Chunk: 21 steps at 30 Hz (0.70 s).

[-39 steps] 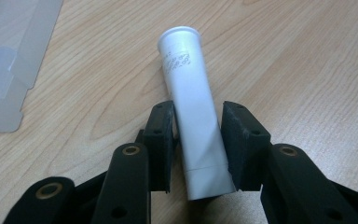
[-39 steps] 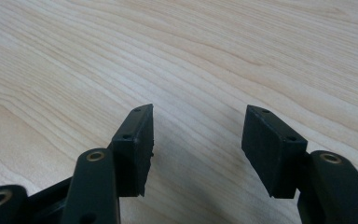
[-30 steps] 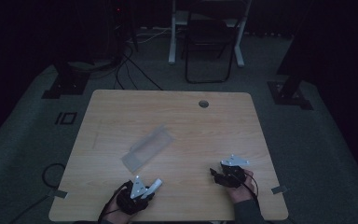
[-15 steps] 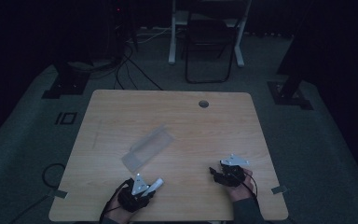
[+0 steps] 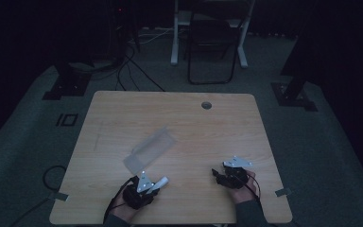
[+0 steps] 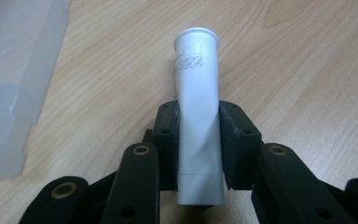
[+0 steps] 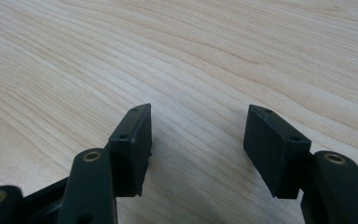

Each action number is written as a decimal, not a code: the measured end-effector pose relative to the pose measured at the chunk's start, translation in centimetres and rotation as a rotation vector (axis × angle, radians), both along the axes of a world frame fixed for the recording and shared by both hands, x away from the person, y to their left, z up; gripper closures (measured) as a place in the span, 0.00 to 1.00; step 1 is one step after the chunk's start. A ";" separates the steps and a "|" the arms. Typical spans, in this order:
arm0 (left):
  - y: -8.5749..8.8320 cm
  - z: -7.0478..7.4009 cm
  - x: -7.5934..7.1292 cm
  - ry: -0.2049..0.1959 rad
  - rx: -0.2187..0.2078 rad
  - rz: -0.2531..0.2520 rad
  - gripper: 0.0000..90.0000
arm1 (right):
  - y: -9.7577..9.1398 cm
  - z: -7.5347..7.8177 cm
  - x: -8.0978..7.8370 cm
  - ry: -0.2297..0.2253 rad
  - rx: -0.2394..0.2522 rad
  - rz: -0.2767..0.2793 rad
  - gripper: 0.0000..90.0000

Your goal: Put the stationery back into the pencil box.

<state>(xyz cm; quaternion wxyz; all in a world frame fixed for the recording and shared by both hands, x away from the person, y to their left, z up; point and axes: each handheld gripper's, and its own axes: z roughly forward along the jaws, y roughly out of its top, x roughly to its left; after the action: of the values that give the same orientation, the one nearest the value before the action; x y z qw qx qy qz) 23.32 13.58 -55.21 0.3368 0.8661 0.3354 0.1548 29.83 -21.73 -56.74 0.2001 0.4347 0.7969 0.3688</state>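
Near desk (image 5: 179, 118) front edge — left tongs (image 6: 198, 140) just closed, pinching white tube (image 6: 196, 112), ready to lift; right tongs (image 7: 198, 140) spread, empty.

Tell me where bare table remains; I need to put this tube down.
Bare wood lies between the left gripper and right gripper, and along the far edge around the cable hole. It is crowded near the translucent box, beside the tube.

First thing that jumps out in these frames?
The white tube clamped between the left gripper pads, its open rim pointing away over the wooden table. Next, the translucent plastic box lying just beyond it, near the table's middle. The right gripper rests open over bare wood at the near right.
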 end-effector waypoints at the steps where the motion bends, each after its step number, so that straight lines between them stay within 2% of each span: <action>1: 0.0 0.1 0.0 -0.003 -0.003 -0.002 0.78 | 0.0 0.0 0.0 0.000 0.000 0.000 0.46; 21: -0.5 2.4 0.5 -0.096 -0.041 -0.012 0.78 | 0.0 0.0 0.1 0.000 0.001 -0.002 0.46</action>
<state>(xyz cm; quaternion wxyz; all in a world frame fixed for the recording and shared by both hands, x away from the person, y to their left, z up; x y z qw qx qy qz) 23.79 13.05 -52.78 0.3713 0.8525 0.3167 0.1874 29.93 -21.71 -56.74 0.2001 0.4355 0.7964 0.3688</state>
